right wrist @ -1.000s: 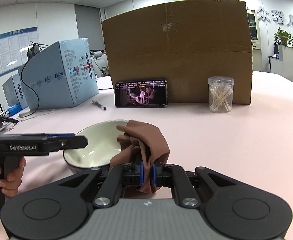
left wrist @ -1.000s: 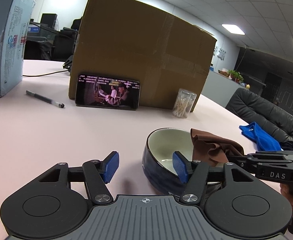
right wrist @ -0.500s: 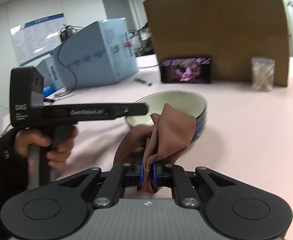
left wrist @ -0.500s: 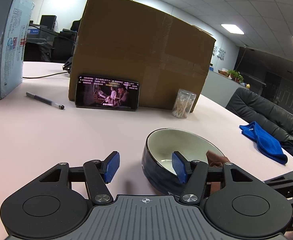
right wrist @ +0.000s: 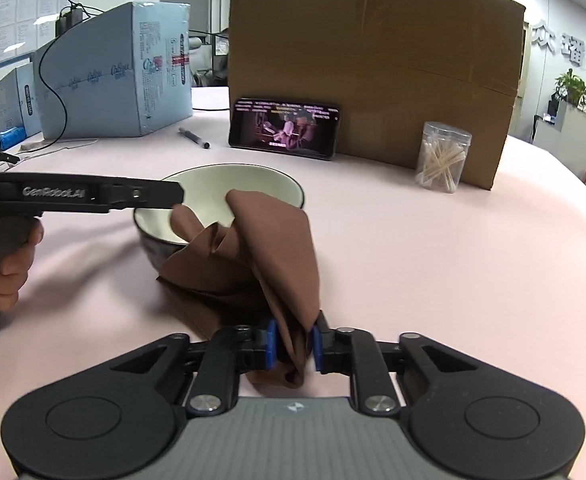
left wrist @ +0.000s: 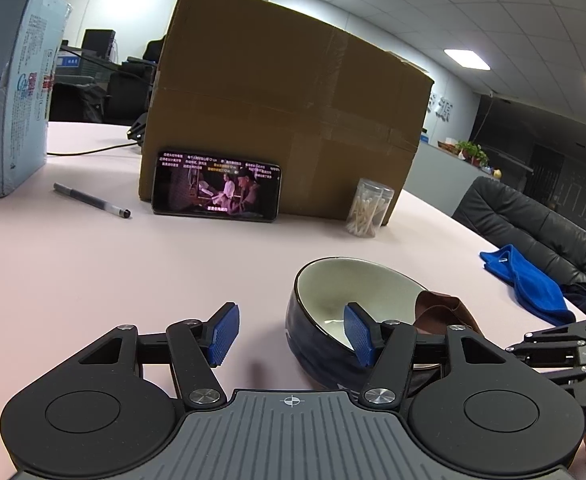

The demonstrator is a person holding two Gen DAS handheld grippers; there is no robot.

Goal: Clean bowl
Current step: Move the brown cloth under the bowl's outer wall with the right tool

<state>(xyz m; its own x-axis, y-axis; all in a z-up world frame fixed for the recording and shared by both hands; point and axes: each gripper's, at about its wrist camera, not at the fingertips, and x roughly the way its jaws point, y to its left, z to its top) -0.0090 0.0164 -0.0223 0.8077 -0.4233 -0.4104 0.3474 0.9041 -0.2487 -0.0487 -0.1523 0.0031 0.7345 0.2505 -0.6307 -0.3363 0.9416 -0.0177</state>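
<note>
Right hand-held gripper [right wrist: 293, 346] pinching crumpled brown cloth [right wrist: 253, 256], left hand-held gripper [left wrist: 289, 334] spread, glossy round bowl [right wrist: 229, 188]

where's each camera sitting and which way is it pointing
Left wrist: on the left tongs, looking along the pink table at the bowl and cardboard box; its own open fingers show, one inside the bowl.
Right wrist: on the right tongs, facing the same box, shut on the brown cloth; a hand grips the left tongs' handle.
Shared: bowl, cloth, phone, cotton swab jar, pen.
</note>
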